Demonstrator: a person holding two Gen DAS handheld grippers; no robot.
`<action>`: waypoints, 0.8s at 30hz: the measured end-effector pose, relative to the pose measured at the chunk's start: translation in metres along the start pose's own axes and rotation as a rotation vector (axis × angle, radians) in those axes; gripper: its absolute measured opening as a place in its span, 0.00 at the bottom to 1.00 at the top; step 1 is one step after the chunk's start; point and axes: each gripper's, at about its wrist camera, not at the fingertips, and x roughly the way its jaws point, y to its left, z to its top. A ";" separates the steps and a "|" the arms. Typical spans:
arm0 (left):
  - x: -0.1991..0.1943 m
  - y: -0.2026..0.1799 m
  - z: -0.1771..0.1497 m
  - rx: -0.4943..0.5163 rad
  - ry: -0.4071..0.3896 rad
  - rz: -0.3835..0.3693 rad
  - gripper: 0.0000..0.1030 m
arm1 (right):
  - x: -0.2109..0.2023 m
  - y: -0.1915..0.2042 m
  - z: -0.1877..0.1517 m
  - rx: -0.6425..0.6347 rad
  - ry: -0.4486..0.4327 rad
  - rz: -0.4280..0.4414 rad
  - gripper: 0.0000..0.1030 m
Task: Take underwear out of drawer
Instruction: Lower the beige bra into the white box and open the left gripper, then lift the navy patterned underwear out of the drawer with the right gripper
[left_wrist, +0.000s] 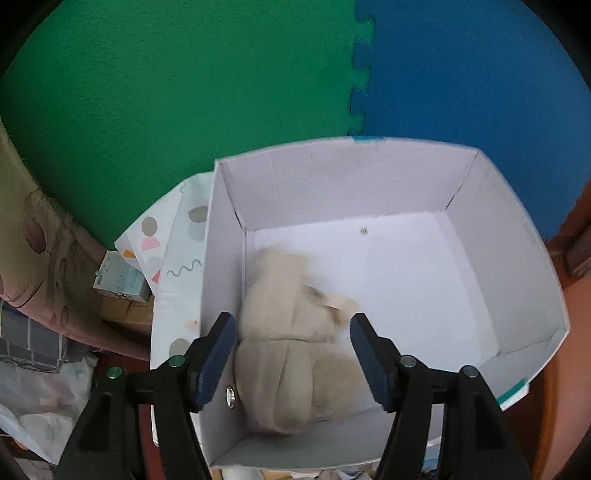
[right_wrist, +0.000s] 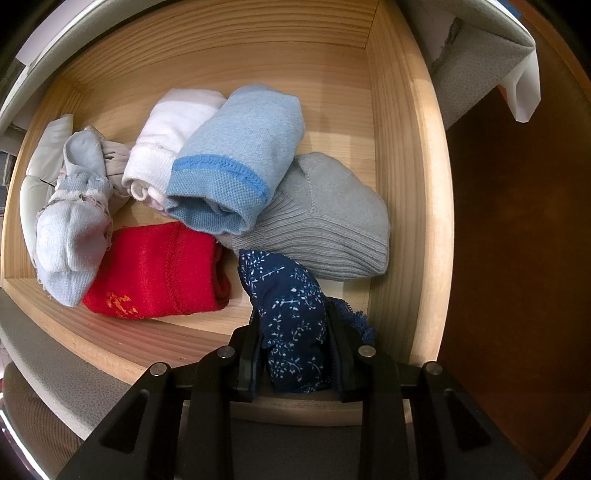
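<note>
One navy floral underwear (right_wrist: 291, 317), clamped upright between the right gripper (right_wrist: 293, 354) pads at the drawer (right_wrist: 399, 206) near-right corner; long axis toward 12 o'clock. Left gripper (left_wrist: 291, 354) agape over the box (left_wrist: 332, 173).

No wording can be read anywhere. The small pale-green printed carton (left_wrist: 120, 278), left of the white cardboard box (left_wrist: 517, 258), carries print too blurred to make out. A tiny dark mark (left_wrist: 364, 230) on that box's floor is also illegible.
</note>
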 end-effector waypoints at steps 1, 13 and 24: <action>-0.004 0.001 0.001 -0.003 -0.003 -0.002 0.66 | 0.000 0.001 0.000 0.000 0.000 -0.001 0.26; -0.078 0.029 -0.029 0.048 -0.073 0.061 0.66 | 0.003 0.003 0.002 -0.002 0.004 -0.007 0.26; -0.076 0.047 -0.150 0.021 -0.034 0.128 0.66 | 0.002 -0.001 -0.001 0.008 -0.003 0.009 0.26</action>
